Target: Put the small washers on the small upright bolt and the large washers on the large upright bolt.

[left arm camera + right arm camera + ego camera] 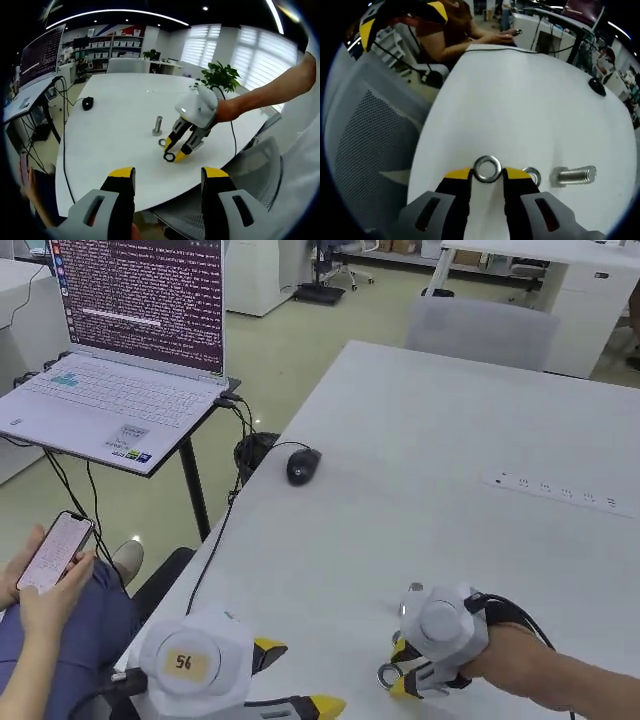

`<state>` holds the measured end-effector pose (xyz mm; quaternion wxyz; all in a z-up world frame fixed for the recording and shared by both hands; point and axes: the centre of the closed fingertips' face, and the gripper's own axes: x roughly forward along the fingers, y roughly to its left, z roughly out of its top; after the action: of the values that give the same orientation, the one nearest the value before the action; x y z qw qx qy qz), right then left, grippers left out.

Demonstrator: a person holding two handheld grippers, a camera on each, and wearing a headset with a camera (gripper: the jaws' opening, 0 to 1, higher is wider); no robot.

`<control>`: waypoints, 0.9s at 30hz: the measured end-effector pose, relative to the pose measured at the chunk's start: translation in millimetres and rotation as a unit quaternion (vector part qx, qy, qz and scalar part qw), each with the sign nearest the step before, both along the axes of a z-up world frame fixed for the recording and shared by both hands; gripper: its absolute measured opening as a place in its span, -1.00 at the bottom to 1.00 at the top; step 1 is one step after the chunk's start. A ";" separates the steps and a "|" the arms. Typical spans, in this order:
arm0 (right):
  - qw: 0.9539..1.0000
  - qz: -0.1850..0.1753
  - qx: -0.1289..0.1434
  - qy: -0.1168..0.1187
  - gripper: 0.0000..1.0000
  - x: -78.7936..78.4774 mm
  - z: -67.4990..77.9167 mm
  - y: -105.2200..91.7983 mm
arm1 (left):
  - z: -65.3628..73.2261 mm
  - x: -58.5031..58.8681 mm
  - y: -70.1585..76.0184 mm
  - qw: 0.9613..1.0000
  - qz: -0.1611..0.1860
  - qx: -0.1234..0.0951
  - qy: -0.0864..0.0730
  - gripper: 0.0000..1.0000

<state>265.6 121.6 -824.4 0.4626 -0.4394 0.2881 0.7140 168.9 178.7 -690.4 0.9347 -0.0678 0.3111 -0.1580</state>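
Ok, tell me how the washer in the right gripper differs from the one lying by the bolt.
The gripped washer is pinched between the right gripper's fingers; the loose washer lies flat on the table. The gripped washer looks larger than the loose washer, which sits nearer the bolt. Both are silver metal rings.

- washer [487, 169]: bright metal, glossy
- bolt [574, 176]: silvery metal, ribbed thread
- table [530, 90]: white, smooth, matt
- chair [365, 145]: grey mesh cloth, rough weave
- mouse [303, 466]: black plastic, glossy
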 end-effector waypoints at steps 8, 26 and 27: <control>1.000 -0.001 -0.007 -0.004 -0.52 2.1 -0.1 -0.5 | 1.0 0.9 0.2 1.000 -0.001 0.001 -0.002 0.04; 0.998 -0.059 0.011 0.003 -0.53 12.4 6.5 -10.7 | 0.1 -0.4 4.6 1.000 0.004 0.001 0.000 0.04; 0.998 -0.067 0.013 0.002 -0.53 14.7 8.1 -11.0 | 0.4 0.0 4.1 1.000 0.004 0.001 0.000 0.04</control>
<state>280.3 110.6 -816.4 0.5145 -0.4117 0.3080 0.6863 169.0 182.9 -690.0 0.9353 -0.0682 0.3112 -0.1541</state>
